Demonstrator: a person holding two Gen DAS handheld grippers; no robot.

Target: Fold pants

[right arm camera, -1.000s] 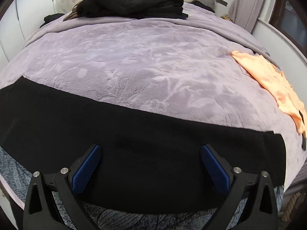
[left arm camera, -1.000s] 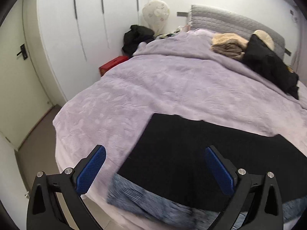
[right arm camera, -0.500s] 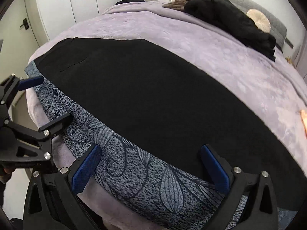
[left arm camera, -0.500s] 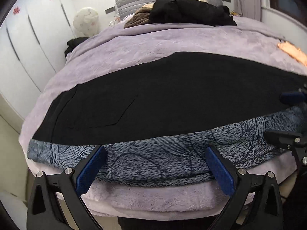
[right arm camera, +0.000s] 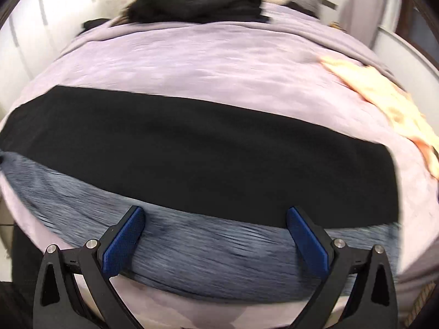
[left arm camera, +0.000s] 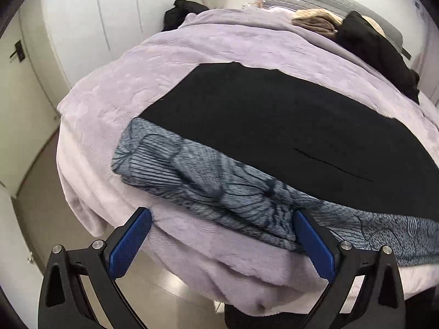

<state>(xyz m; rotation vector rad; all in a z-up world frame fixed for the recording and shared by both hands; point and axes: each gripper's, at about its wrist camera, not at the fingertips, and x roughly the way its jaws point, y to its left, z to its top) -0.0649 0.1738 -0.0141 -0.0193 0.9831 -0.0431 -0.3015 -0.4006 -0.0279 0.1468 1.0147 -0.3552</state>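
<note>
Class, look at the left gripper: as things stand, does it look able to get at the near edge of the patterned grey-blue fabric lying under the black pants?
Probably yes. The left gripper is open and empty, the patterned fabric lies just ahead of its fingertips on the lilac blanket, and nothing stands between them. The black pants lie further back.

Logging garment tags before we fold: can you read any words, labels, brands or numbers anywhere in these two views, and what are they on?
None can be read in either view.
Black pants: no tag or label showing.
Blue-grey patterned cloth: only a line pattern, no lettering.
Peach garment: blurred, no lettering made out.
Left tool and right tool: no markings visible.
</note>
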